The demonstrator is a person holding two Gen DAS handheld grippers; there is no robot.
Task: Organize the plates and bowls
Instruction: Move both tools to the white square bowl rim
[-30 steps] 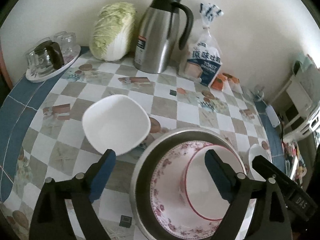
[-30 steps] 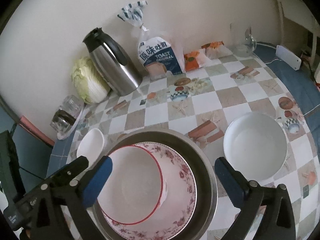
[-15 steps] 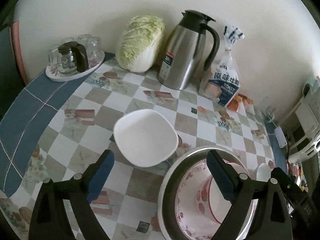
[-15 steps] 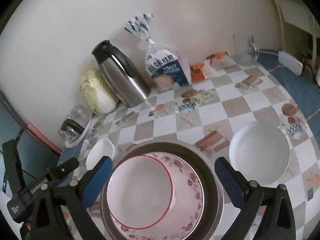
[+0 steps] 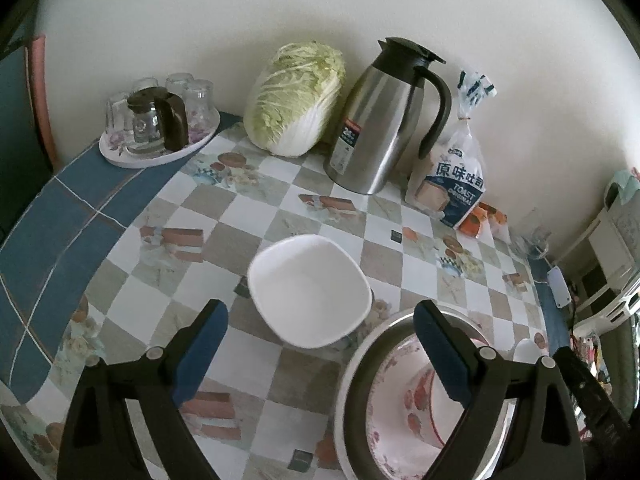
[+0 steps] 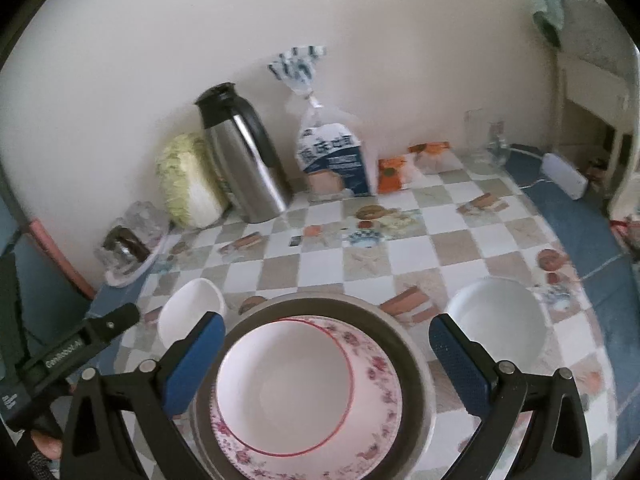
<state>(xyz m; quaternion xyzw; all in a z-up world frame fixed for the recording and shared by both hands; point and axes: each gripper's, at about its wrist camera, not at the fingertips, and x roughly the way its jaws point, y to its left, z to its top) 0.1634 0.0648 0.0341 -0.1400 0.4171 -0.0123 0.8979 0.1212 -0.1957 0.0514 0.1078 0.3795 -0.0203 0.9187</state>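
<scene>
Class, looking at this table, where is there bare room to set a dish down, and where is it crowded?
Free: the checked cloth between the square white bowl and thermos, and between the metal basin and bread bag. Crowded: the back wall, and the basin's flanks.

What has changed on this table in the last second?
The left hand-held gripper swung left, off the metal basin and toward the square white bowl, which now sits ahead of its open fingers. The right hand-held gripper drew back slightly, open above the stacked red-rimmed bowl and floral plate. Nothing was grasped; the dishes, round white bowl and thermos stayed put.
</scene>
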